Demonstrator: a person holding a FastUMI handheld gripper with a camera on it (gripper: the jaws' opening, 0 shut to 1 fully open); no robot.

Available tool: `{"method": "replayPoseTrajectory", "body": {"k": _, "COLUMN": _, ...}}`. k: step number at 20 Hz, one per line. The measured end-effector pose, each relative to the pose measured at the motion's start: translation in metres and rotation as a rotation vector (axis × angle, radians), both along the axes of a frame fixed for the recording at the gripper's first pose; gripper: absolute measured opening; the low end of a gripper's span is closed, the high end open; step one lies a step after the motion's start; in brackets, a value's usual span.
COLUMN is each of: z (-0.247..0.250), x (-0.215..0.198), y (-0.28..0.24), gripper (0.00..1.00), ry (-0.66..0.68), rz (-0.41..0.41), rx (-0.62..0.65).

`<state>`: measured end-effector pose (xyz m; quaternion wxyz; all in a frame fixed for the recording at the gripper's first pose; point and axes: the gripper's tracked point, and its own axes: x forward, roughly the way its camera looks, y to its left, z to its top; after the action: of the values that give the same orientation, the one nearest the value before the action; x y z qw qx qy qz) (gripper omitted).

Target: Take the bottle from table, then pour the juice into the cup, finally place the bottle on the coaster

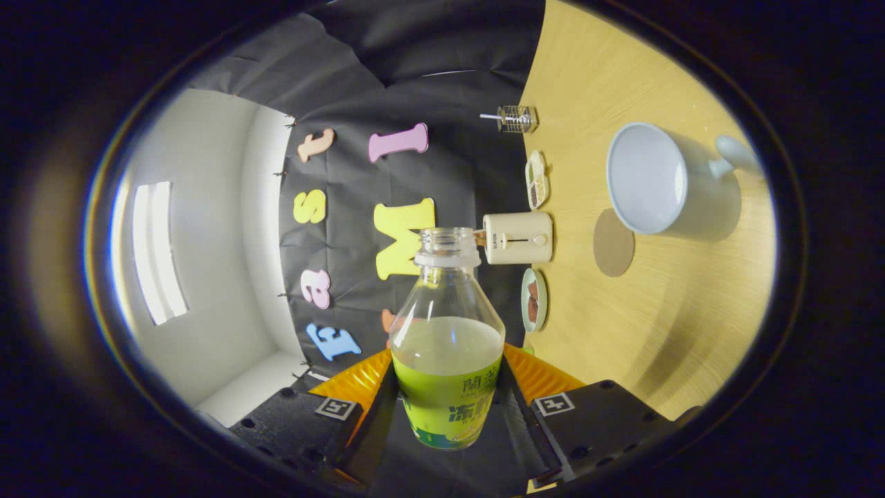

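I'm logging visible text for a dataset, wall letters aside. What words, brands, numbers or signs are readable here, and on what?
Nothing can be quoted with confidence.
Label of the bottle: big printed characters, cut off by the curve and by the tongs shut on the bottle; not readable whole.
Toaster: a small brand mark, too small to read.
Code tags on the tongs: square patterns, no words.
Cup: no text.
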<state>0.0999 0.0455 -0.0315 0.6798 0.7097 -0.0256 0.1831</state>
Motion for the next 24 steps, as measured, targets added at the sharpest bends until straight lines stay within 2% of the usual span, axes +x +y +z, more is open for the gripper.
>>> {"method": "replayPoseTrajectory", "body": {"k": 5, "z": 0.008, "x": 0.008, "y": -0.004, "gripper": 0.78, "ry": 0.008, "rz": 0.029, "rx": 0.104}}
{"method": "replayPoseTrajectory", "body": {"k": 15, "z": 0.019, "x": 0.007, "y": -0.013, "gripper": 0.78, "ry": 0.028, "rz": 0.045, "rx": 0.187}}
{"method": "replayPoseTrajectory", "body": {"k": 24, "z": 0.021, "x": 0.013, "y": -0.017, "gripper": 0.78, "ry": 0.047, "rz": 0.070, "rx": 0.319}}
